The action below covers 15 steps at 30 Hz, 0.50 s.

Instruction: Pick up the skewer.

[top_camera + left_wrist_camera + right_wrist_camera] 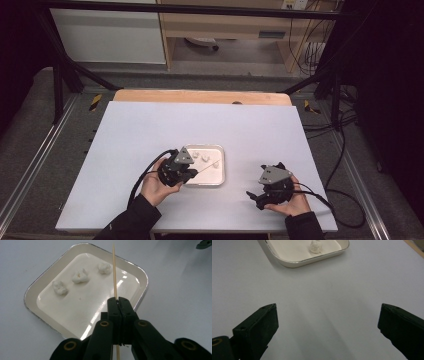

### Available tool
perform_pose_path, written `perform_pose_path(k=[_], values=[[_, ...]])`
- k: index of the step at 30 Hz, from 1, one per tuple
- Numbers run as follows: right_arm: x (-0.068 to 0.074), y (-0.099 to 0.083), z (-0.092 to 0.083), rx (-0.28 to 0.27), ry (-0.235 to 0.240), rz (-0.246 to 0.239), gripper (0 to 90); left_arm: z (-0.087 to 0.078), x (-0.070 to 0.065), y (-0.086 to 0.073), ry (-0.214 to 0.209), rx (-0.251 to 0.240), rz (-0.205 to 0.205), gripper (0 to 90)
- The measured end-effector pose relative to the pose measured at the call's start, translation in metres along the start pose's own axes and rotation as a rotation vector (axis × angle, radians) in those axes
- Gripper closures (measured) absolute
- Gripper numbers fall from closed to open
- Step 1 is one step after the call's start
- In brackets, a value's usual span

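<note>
the left hand-held gripper (117, 301) is clamped on a thin wooden stick (114, 270), which reaches forward over a white tray (32, 290) on the counter (150, 125). three white lumps (80, 276) lie in the tray, beside the stick. the right hand-held gripper (327, 322) has its jaws wide apart, near the tray.

Looks like a lab test rig: a white-topped bench (150, 130) boxed in by a black metal frame (60, 75), cables (345, 150) trailing over grey carpet, wooden cabinets (225, 25) behind
</note>
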State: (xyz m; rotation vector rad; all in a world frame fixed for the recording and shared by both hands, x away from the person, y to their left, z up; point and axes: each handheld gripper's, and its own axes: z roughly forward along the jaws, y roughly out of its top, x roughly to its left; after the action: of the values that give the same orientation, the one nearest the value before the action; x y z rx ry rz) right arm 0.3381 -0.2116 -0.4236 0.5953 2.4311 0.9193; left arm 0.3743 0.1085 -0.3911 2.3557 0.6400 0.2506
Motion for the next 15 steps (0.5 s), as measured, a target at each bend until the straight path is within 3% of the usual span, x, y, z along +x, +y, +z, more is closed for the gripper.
perform_pose_path(k=[15], values=[[0.013,0.020,-0.001,0.026,-0.050,-0.210,10.1,0.011,-0.026,0.033,-0.034,0.046,0.073,88.6]])
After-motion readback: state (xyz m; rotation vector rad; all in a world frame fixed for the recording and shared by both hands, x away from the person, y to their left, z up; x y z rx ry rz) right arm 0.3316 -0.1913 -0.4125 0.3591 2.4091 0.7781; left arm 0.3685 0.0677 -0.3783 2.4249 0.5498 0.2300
